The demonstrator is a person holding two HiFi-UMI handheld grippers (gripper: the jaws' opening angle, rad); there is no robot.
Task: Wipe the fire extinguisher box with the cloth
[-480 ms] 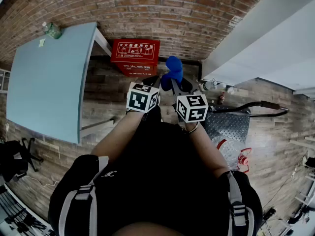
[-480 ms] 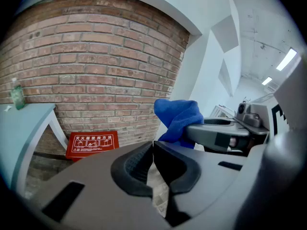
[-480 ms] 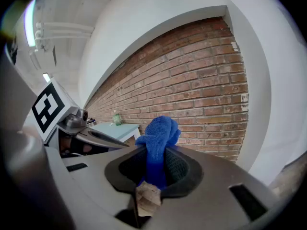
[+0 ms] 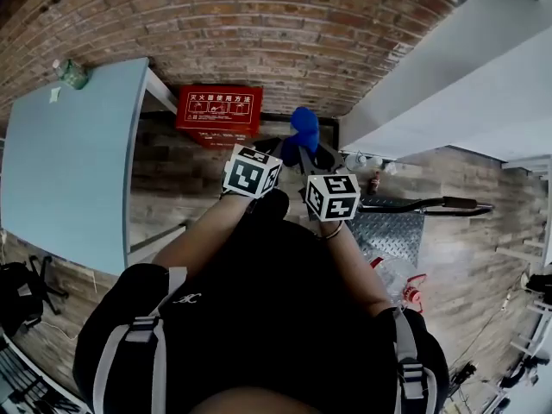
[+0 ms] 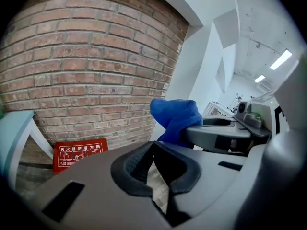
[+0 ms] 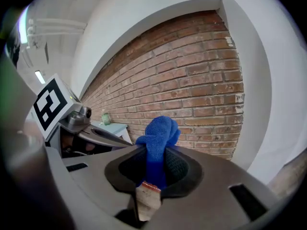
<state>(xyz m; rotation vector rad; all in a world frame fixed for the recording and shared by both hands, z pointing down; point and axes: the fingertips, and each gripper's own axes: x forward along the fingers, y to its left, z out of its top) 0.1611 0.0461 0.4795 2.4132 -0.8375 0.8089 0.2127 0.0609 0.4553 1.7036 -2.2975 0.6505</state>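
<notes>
The right gripper [image 6: 156, 159] was clenched on the blue cloth [image 6: 159, 132]. The cloth's bunched top stuck up above the jaws and a pale label [image 6: 146, 201] hung below them. The left gripper [image 5: 152, 148] had its jaws pressed together at the tips, with nothing between them. In the head view both grippers were held out in front of the person, side by side and close together, with the cloth raised just beyond them.

The red fire extinguisher box [image 4: 219, 110] stood on the floor against the brick wall [image 4: 285, 24], beside the leg of the pale blue table [image 4: 69, 162]. The cloth was not touching it. From the head view the cloth appeared just to the right of the box, and the left gripper view showed the box low down and farther off, by the wall.

Compared with half a second earlier, the whole scene had shifted in the head view. The box, the table and the green bottle [image 4: 71, 73] on the table's far corner sat farther left and a little lower. The trolley [image 4: 390, 231] and its handle [image 4: 431, 203] had also moved left and down. The grippers and the cloth kept almost the same place in the picture, so the box's lower edge now lay closer to the left gripper's marker cube [image 4: 251, 172]. The right gripper's hold on the cloth looked unchanged.
</notes>
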